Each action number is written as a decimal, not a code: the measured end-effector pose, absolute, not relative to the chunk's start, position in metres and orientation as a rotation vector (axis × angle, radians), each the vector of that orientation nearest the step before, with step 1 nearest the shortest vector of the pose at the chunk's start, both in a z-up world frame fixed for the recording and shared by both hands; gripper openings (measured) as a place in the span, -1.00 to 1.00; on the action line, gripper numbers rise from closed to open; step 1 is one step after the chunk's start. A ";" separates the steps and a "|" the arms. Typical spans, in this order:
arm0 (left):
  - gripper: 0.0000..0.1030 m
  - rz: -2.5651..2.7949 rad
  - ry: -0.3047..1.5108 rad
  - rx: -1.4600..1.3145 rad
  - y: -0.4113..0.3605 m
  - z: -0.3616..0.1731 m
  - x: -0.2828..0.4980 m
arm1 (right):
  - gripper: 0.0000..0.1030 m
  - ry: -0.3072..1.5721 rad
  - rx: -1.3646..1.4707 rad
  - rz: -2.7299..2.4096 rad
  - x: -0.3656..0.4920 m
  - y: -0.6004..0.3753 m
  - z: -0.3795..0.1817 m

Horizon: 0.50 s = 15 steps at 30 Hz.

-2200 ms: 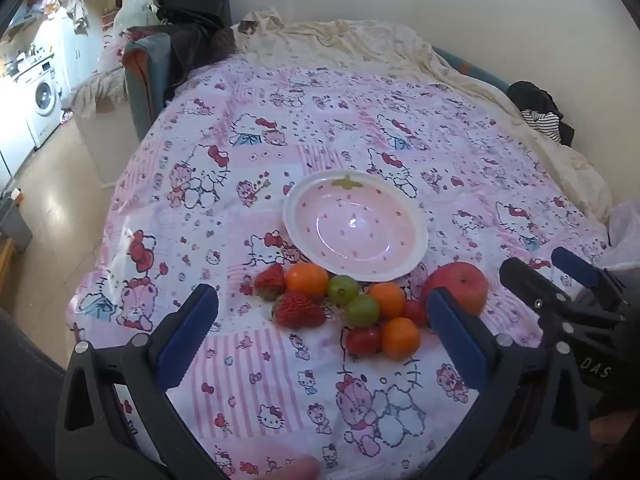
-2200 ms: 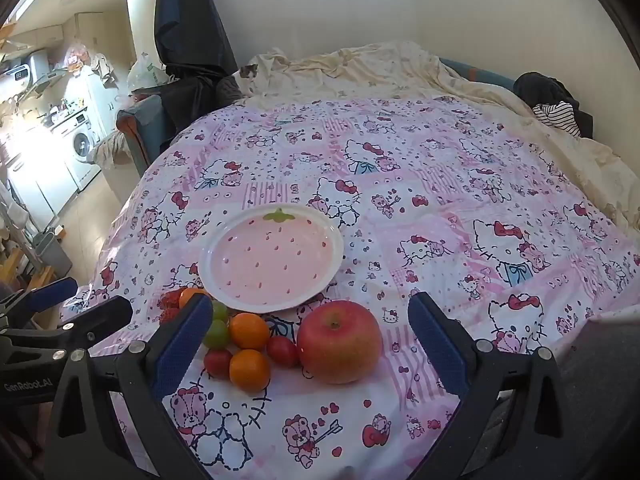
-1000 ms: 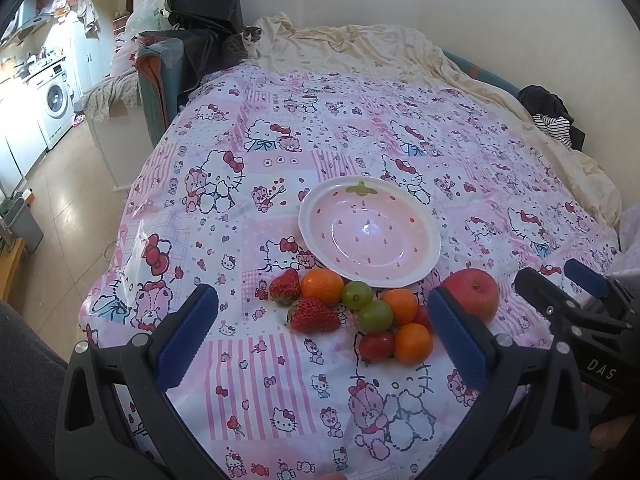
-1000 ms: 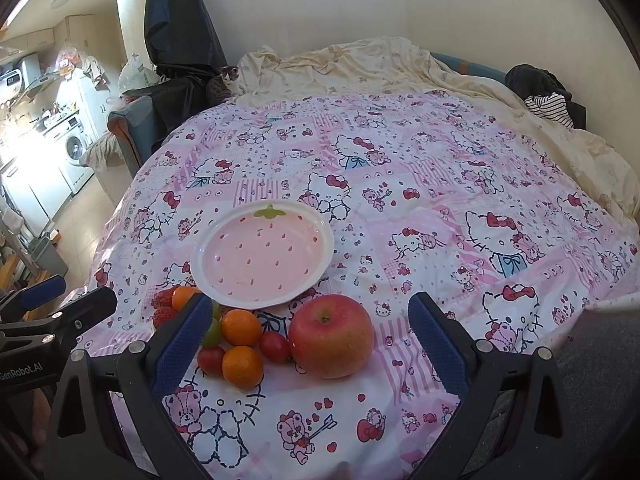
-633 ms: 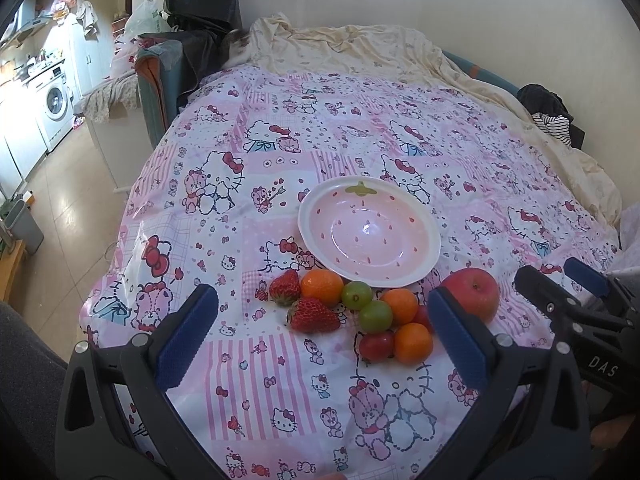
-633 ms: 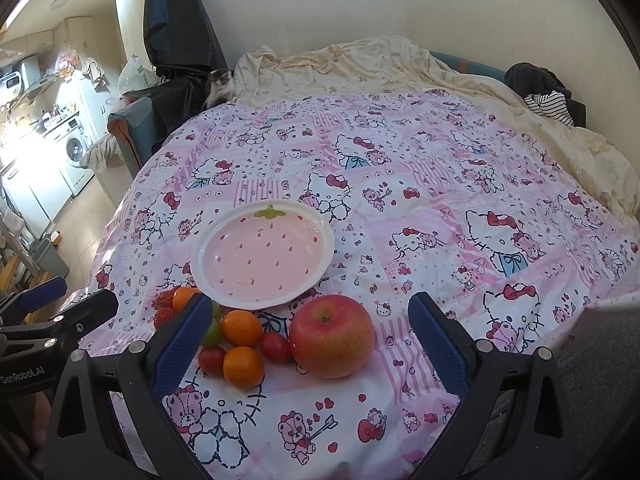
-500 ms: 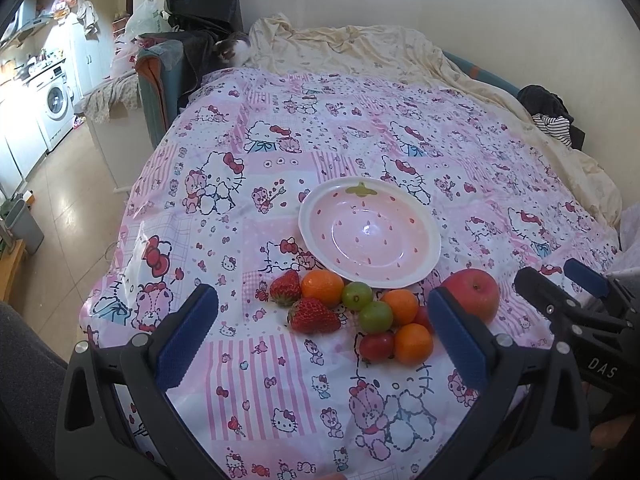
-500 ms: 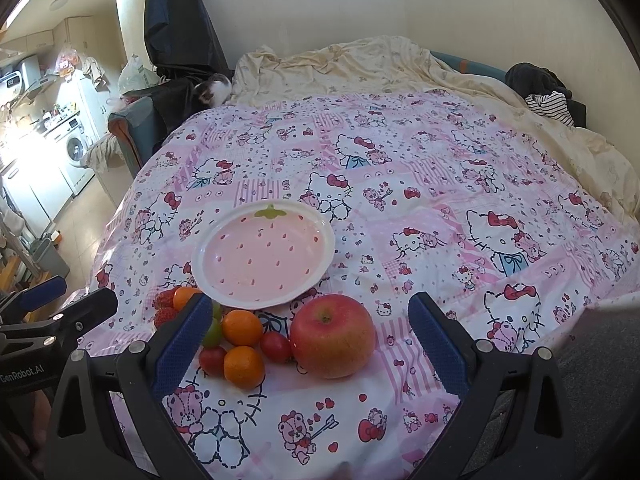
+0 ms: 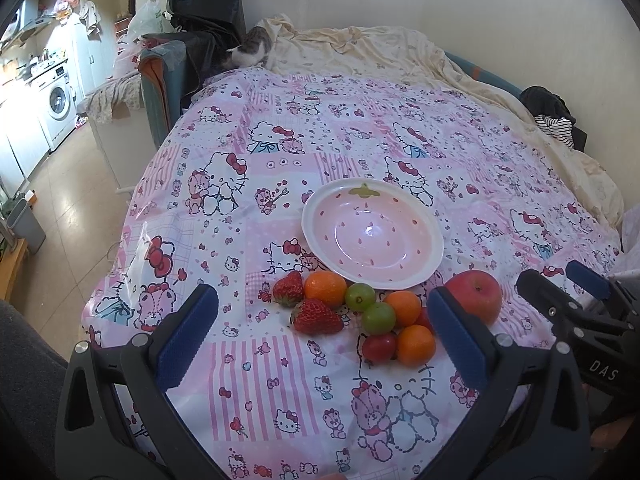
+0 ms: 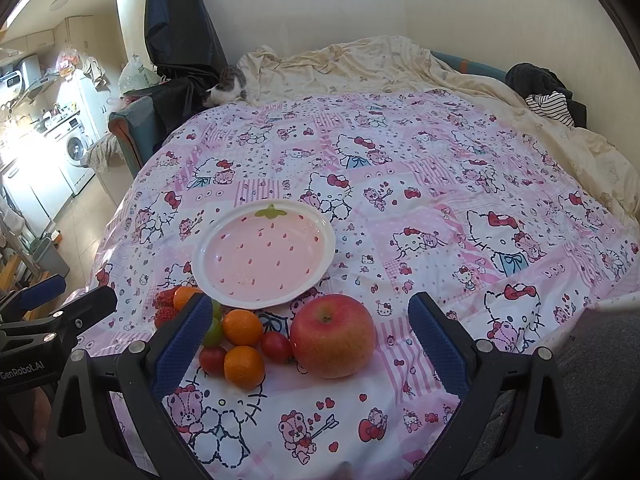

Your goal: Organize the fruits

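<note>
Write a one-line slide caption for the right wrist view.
Open right gripper faces a red apple beside small fruits, in front of an empty strawberry plate.

The plate (image 9: 434, 258) looks like glossy glazed ceramic. The bed cover (image 9: 280, 380) is smooth printed cloth with a slight sheen. The apple (image 10: 333, 336) has shiny skin. Each gripper's pads (image 10: 182, 346) are textured blue rubber on matt black plastic.

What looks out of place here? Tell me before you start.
A cat sits at the far edge of the bed, by the dark cloth; odd for a fruit task. All the fruit, the apple included, lies on the bedspread beside the plate, which holds nothing. Nothing is spilled or damaged.
</note>
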<state>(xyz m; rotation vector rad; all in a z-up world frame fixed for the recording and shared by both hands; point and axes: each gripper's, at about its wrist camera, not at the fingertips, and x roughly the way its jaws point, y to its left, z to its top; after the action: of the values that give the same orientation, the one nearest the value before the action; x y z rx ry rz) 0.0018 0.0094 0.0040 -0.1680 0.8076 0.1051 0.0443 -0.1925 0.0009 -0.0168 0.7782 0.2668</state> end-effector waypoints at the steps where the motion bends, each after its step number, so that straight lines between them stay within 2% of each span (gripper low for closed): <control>1: 1.00 0.105 0.807 -0.167 0.009 0.004 0.001 | 0.95 0.778 -0.018 0.267 0.044 -0.192 0.001; 15: 1.00 0.113 0.805 -0.163 0.012 0.003 0.000 | 0.95 0.779 -0.019 0.269 0.043 -0.192 0.000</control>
<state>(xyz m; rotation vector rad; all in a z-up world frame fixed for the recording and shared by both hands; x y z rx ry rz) -0.0002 0.0116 0.0028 -0.1631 0.8045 0.1134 0.0431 -0.1922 0.0000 -0.0189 0.7791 0.2693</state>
